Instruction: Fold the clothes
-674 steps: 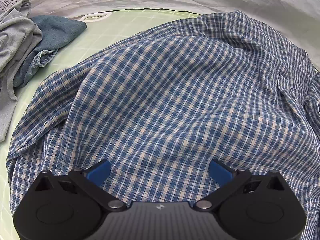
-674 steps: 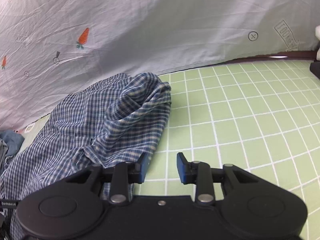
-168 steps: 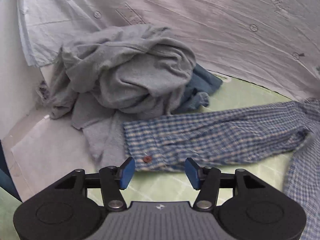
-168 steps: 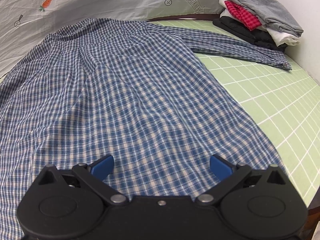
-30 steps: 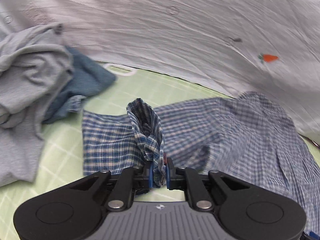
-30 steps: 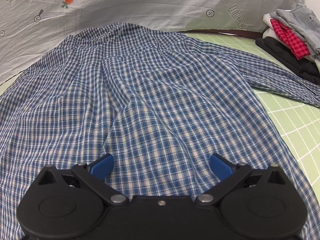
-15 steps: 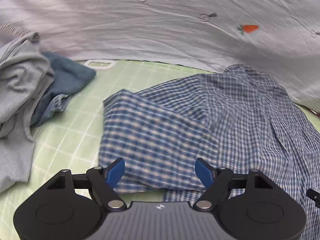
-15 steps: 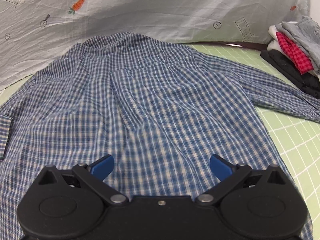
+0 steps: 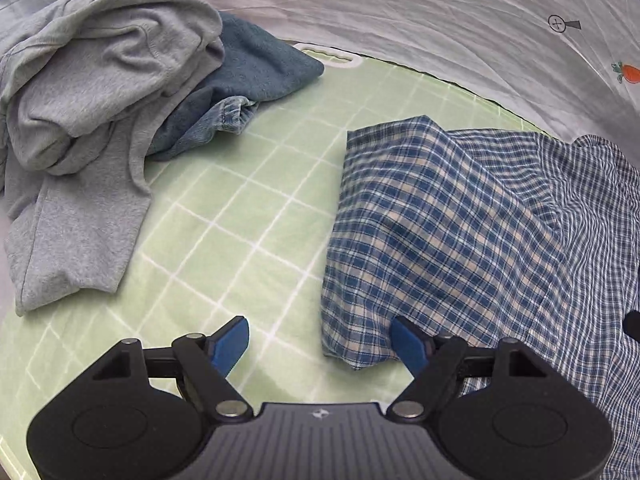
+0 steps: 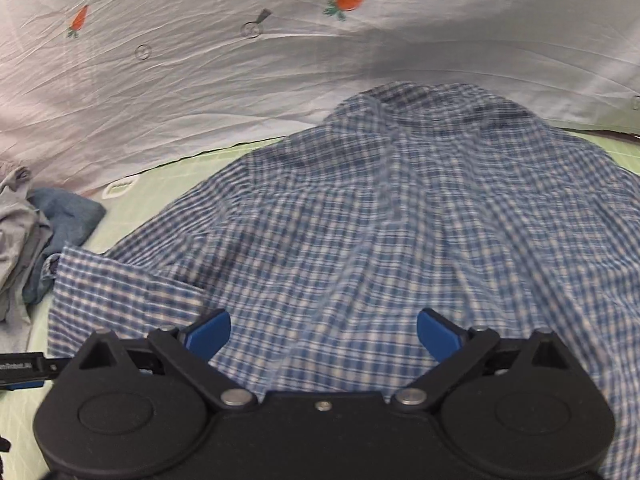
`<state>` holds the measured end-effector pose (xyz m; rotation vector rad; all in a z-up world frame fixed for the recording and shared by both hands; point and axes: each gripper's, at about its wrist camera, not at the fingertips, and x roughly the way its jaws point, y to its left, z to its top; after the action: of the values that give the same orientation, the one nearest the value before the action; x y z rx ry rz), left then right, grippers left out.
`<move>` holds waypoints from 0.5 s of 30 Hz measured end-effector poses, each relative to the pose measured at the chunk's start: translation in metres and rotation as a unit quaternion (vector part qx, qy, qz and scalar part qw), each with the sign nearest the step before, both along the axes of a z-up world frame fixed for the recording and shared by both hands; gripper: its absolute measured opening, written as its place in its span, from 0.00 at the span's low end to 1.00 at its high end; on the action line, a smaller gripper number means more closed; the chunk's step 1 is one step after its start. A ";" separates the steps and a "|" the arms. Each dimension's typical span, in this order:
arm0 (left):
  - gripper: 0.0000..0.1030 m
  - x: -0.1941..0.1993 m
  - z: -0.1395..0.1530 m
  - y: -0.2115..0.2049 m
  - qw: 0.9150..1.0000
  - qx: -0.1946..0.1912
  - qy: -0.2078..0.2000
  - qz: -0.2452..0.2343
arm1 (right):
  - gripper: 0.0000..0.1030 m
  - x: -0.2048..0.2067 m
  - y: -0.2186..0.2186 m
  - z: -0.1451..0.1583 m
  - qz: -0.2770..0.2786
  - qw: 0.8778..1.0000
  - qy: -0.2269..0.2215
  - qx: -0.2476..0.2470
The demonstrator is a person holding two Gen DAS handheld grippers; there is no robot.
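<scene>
Beside the shirt (image 9: 460, 216), we hold both grippers (image 9: 320, 336) (image 10: 323, 332) wide and empty; the sleeve (image 9: 400, 240) lies folded inward to narrow it.

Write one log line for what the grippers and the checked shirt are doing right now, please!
left gripper: open, empty | right gripper: open, empty | checked shirt: flat on green mat, sleeve folded in

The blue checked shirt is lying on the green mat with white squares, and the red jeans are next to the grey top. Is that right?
Nearly. The jeans are blue denim, not red; the left wrist view shows them tucked beside the grey top. The rest holds: the blue checked shirt lies on the green mat with white squares.
</scene>
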<state>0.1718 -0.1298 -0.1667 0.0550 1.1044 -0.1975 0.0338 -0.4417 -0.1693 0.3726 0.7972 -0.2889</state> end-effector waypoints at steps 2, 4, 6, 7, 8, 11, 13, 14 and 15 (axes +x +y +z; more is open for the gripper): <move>0.78 0.000 -0.003 -0.001 1.000 0.001 0.002 -0.004 | 0.82 0.016 0.015 -0.003 0.032 0.999 -0.003 0.032; 0.78 0.001 -0.006 -0.001 1.000 -0.003 0.006 -0.004 | 0.75 0.028 0.028 -0.007 0.058 0.997 0.003 0.049; 0.81 0.001 -0.009 -0.003 1.000 -0.006 0.010 -0.006 | 0.69 0.037 0.038 -0.012 0.074 0.996 0.013 0.055; 0.82 0.001 -0.010 -0.004 1.000 -0.004 0.009 -0.007 | 0.64 0.042 0.042 -0.015 0.081 0.995 0.018 0.058; 0.83 0.001 -0.010 -0.004 1.000 -0.001 0.008 -0.007 | 0.60 0.045 0.044 -0.017 0.083 0.994 0.023 0.062; 0.85 0.001 -0.011 -0.005 1.000 0.004 0.005 -0.006 | 0.48 0.053 0.049 -0.023 0.087 0.993 0.031 0.075; 0.87 0.002 -0.012 -0.007 1.000 0.009 0.003 -0.009 | 0.44 0.057 0.053 -0.025 0.094 0.991 0.032 0.084; 0.89 0.002 -0.013 -0.007 1.000 0.010 0.002 -0.009 | 0.43 0.059 0.056 -0.026 0.099 0.991 0.033 0.088; 0.90 0.002 -0.013 -0.007 1.000 0.011 0.001 -0.010 | 0.41 0.061 0.058 -0.026 0.105 0.990 0.034 0.092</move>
<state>0.1739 -0.1372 -0.1798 0.0853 1.1082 -0.2032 0.0948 -0.3837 -0.1954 0.4507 0.9253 -0.0309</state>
